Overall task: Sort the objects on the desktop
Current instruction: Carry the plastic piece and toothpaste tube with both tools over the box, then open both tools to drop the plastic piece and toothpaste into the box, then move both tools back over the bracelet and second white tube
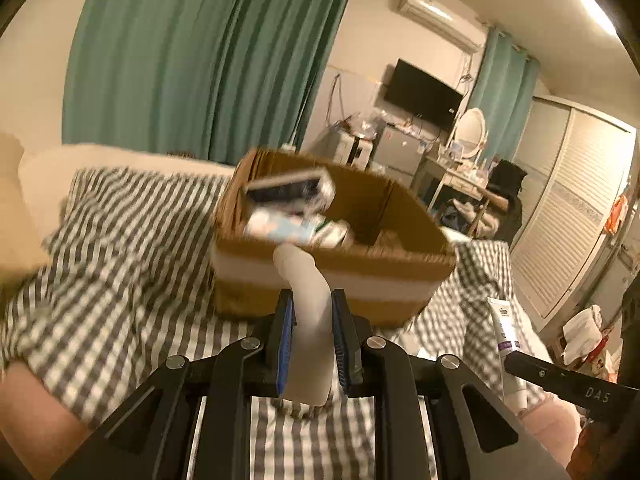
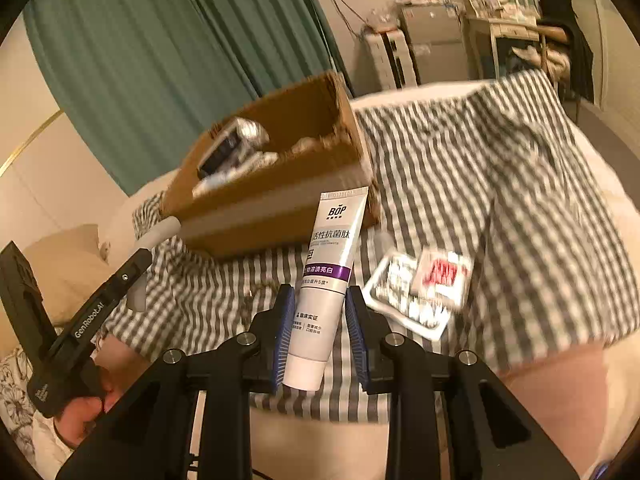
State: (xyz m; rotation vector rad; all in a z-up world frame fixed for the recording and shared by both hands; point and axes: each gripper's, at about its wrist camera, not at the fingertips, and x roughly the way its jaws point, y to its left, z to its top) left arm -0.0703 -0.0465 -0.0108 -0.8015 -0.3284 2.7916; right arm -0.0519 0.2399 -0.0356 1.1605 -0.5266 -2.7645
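My left gripper [image 1: 312, 300] is shut on a translucent white bottle [image 1: 308, 300], held just in front of an open cardboard box [image 1: 400, 264] that stands on the checked cloth [image 1: 132, 248]. The box holds several items, among them a dark flat pack [image 1: 286, 188] and pale tubes. My right gripper [image 2: 320, 304] is shut on a white and purple toothpaste tube [image 2: 330, 276], held upright to the right of the box [image 2: 280, 196]. The tube also shows in the left wrist view [image 1: 505, 332]. The left gripper with its bottle shows at the left in the right wrist view [image 2: 148, 256].
A clear blister pack [image 2: 420, 292] with red and white contents lies on the checked cloth [image 2: 500, 184] to the right of the tube. Green curtains [image 1: 200, 52] hang behind. A cluttered desk with a mirror [image 1: 468, 148] and a wardrobe [image 1: 572, 200] stand at the far right.
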